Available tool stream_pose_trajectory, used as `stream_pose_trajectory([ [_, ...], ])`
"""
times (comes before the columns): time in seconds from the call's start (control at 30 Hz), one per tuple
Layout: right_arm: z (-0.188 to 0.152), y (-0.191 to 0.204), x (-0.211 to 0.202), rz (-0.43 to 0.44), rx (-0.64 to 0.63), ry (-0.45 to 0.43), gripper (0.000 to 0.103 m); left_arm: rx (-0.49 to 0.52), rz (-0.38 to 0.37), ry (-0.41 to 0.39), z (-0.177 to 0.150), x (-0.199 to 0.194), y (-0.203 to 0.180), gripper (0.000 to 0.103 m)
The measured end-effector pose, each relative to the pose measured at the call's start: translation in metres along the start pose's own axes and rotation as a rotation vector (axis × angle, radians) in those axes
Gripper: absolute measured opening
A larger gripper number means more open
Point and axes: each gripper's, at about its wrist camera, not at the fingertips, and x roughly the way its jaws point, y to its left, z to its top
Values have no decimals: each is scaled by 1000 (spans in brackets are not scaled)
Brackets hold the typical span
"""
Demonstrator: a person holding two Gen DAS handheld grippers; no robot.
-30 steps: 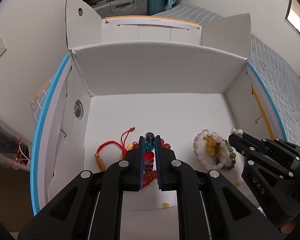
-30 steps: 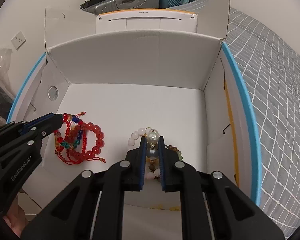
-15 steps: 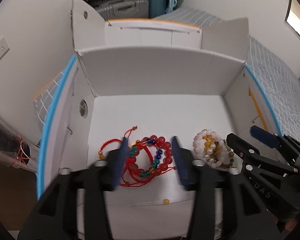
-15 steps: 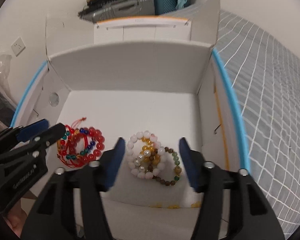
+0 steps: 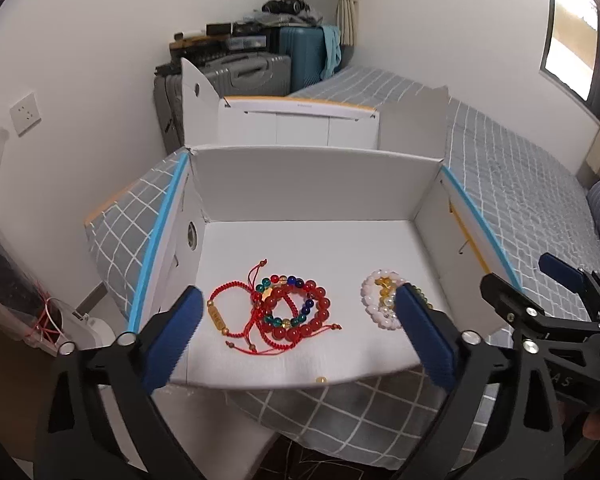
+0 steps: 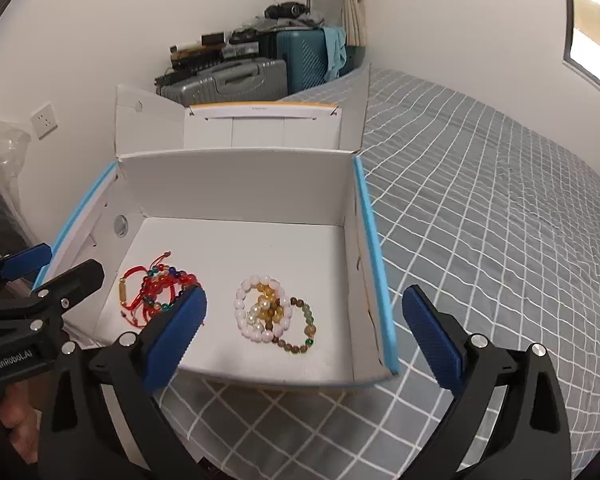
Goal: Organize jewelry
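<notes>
A white cardboard box lies open on the bed. On its floor at the left is a pile of red bead and cord bracelets. At the right is a pile of pale pink, amber and green bead bracelets. My left gripper is open and empty, held back above the box's near edge. My right gripper is open and empty, likewise pulled back. Each gripper shows at the side of the other's view.
A loose yellow bead lies at the box's near edge. The box sits on a grey checked bed cover. Suitcases are stacked against the far wall. A wall socket is at the left.
Both grippers opened and let go of the bracelets, which now lie on the piles. Both grippers then drew back and up, away from the box.
</notes>
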Motion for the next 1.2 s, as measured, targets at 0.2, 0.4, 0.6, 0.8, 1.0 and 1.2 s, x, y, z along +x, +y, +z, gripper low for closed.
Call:
stream_pose_trajectory([
  [0.2,-22,-1,-30,10,12,-44,96,-5,15,-49,-24,-20,3,97],
  [0.4,-42,1,-41,29,28,-48,96,-14,12,-14,-48,-17,10,97],
  [0.6,-54,4,-40,6,38,-37,96,0,23,-4,-63,-15,13,97],
  [0.8,-57,6,-37,4,32,-31,96,-6,19,-27,-62,-23,14,97],
  [1.0,-58,3,-32,0,33,-21,96,18,29,-23,-61,-21,8,97],
  [1.2,-57,1,-32,-2,37,-20,96,0,33,-19,-59,-20,9,97],
])
